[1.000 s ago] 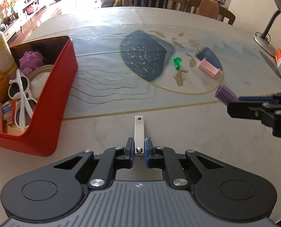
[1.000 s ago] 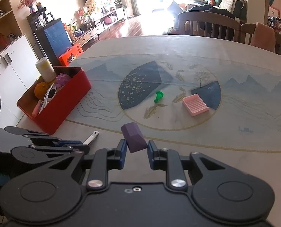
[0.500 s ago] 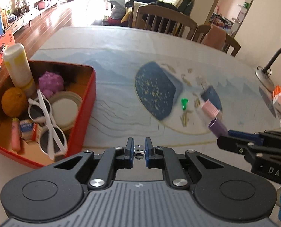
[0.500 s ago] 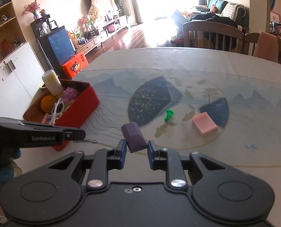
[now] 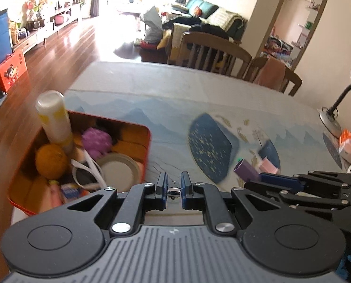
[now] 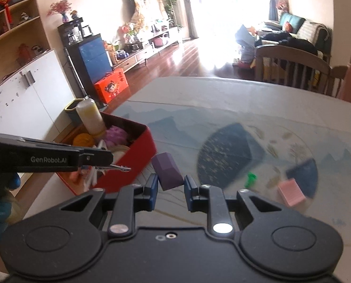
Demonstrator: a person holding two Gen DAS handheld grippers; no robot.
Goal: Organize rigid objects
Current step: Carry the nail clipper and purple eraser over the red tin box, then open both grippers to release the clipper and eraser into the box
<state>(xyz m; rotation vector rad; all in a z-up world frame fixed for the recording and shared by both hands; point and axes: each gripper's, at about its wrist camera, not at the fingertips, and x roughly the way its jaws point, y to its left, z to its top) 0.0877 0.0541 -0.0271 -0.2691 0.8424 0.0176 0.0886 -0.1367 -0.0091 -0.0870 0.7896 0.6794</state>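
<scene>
Jaws of the left gripper [image 5: 173, 187] are clamped on a small metal clip [image 5: 173, 190], seen end-on from the left wrist as a glint between the pads. The right wrist view shows what that hides: the clip [image 6: 118, 168] sticks out sideways as a thin strip, above the near edge of the red box [image 6: 137, 165]. The right gripper [image 6: 169, 186] grips a purple block [image 6: 167, 172], tilted and raised off the worktop [image 6: 222, 99]; from the left wrist the block [image 5: 245, 169] shows side-on. The left view looks down into the red box [image 5: 147, 141]: a white and yellow bottle [image 5: 53, 118] standing upright, an orange ball [image 5: 50, 161], a purple knobbly toy [image 5: 96, 139], white sunglasses [image 5: 88, 167] and a round lid [image 5: 118, 171]. A green piece [image 6: 250, 179] and a pink comb-like piece [image 6: 291, 192] lie on the worktop, clearest from the right wrist, apart from each other.
</scene>
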